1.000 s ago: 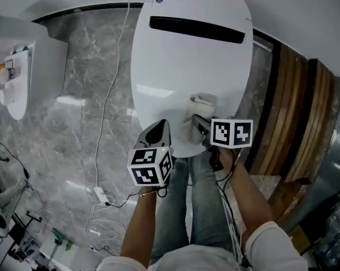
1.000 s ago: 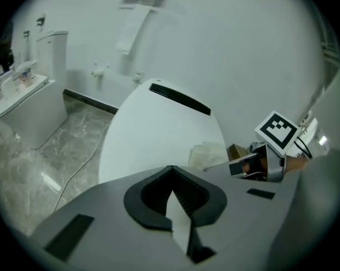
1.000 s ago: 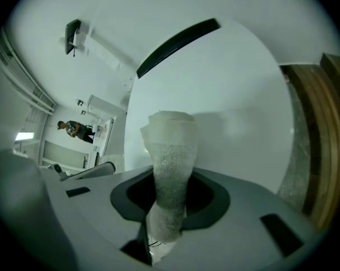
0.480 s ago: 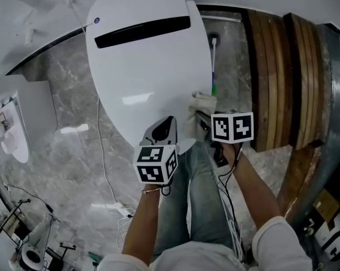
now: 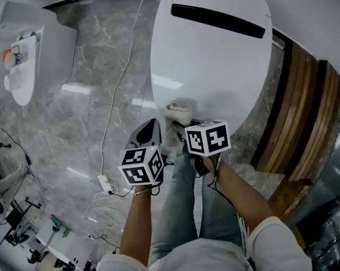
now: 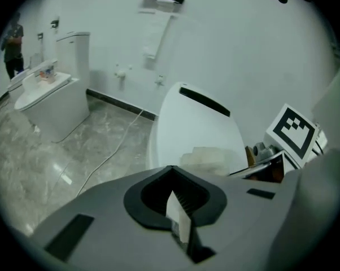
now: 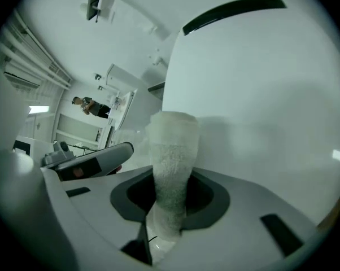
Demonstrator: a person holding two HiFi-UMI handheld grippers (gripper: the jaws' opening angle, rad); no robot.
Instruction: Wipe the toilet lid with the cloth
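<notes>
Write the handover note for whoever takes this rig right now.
Right tool: shut on the cloth, whose free end sits at the front edge of the toilet lid.
Left tool: shut, empty, just off the lid's front.
Done: cloth gripped and brought to the closed lid.
Left: wipe across the lid; how much is already wiped does not show.

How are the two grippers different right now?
The right gripper pinches the cloth; the left gripper is shut on nothing. The right gripper's cloth reaches onto the lid; the left gripper hangs beside it, wiping nothing. Both are shut and point down.
</notes>
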